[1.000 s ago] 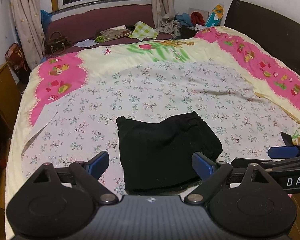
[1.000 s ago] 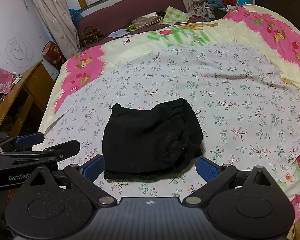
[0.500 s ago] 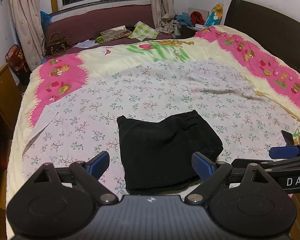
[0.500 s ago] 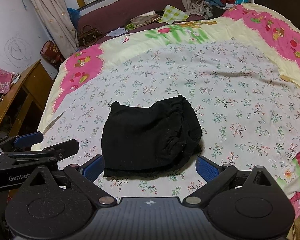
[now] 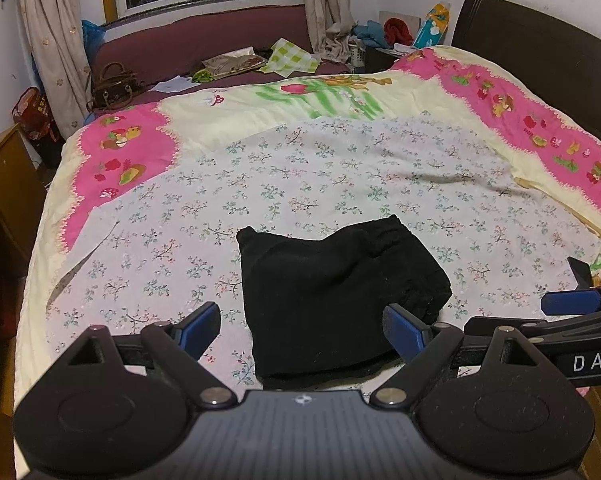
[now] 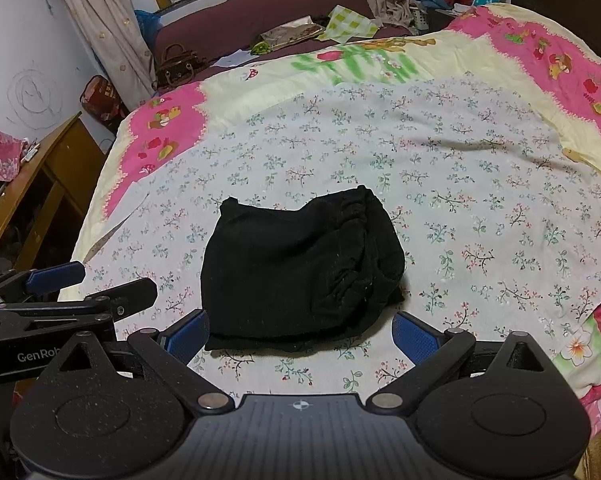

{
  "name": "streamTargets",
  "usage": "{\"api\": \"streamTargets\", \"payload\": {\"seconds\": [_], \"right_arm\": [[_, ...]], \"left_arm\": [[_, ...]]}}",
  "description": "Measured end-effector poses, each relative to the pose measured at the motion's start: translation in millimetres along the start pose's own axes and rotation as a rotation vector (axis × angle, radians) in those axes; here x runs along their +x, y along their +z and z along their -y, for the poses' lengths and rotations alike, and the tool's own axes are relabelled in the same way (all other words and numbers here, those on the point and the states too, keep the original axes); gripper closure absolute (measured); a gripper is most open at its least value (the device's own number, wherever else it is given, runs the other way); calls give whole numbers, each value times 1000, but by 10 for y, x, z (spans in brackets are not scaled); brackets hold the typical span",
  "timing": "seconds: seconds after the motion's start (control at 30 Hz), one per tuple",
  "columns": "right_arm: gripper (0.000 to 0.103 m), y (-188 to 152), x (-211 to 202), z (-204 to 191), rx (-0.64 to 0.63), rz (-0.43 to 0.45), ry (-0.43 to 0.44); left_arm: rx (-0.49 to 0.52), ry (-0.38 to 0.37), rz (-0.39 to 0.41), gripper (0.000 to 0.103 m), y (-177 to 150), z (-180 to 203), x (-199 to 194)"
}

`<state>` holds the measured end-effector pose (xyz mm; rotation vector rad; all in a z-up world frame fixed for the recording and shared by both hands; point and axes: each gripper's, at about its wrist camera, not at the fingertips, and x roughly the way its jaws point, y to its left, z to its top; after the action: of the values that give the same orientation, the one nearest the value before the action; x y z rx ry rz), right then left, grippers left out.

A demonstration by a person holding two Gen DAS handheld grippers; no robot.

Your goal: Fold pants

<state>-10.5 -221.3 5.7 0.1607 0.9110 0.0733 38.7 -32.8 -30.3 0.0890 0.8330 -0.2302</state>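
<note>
The bed (image 5: pixel 340 168) fills both views, covered by a flowered sheet (image 6: pixel 440 208) with a pink and yellow quilt (image 5: pixel 124 152) around it. Beyond the bed's far edge stand a dark bench (image 5: pixel 204 46) and curtains (image 5: pixel 50 40), with a brown handbag (image 5: pixel 110 86) on the bench. The black pants (image 5: pixel 328 292) lie folded into a compact bundle on the bed's near half, flat on the sheet. The left gripper (image 5: pixel 302 330) hangs just short of the bundle's near edge, jaws spread wide and empty. The right gripper (image 6: pixel 300 334) hangs likewise, released, touching nothing.
</note>
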Motion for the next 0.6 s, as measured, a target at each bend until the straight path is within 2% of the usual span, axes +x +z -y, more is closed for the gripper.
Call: {"api": "streamTargets", "payload": {"seconds": [0.6], "right_arm": [[15,-14,47,1,-5,-23,-14]], "left_arm": [[13,17,-30,8,-11,39,54]]}}
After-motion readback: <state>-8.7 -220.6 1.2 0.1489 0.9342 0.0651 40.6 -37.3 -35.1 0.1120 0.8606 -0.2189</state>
